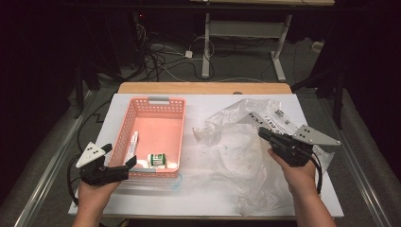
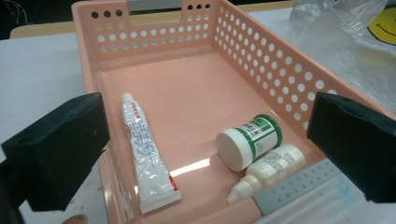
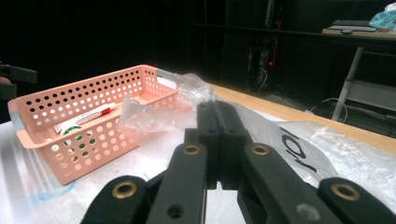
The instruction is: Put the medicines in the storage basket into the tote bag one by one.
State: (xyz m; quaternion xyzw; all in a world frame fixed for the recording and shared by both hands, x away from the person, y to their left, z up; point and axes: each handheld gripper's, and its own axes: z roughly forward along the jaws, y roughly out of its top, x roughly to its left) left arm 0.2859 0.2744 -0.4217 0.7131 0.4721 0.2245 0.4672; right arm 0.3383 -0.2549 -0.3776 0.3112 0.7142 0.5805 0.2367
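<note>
A pink perforated basket [image 1: 126, 124] stands left of centre on the white tabletop. Inside it lie a white tube [image 2: 144, 149], a green-and-white jar [image 2: 250, 140] on its side and a small white dropper bottle [image 2: 268, 168]. My left gripper [image 1: 119, 156] is open at the basket's near left corner, and its jaws [image 2: 208, 140] stand wide apart on either side of the basket's near end, with nothing gripped. My right gripper [image 1: 261, 133] rests over a crumpled clear plastic bag [image 1: 236, 151]. Its jaws [image 3: 218, 121] are pressed together, with no plastic seen between them.
The bag [image 3: 299, 149] spreads across the right half of the white tabletop [image 1: 189, 194] and carries black print and a yellow smiley [image 2: 383, 25]. A wooden edge [image 1: 203, 88] runs along the far side. Cables and a desk frame [image 1: 206, 47] lie on the floor beyond.
</note>
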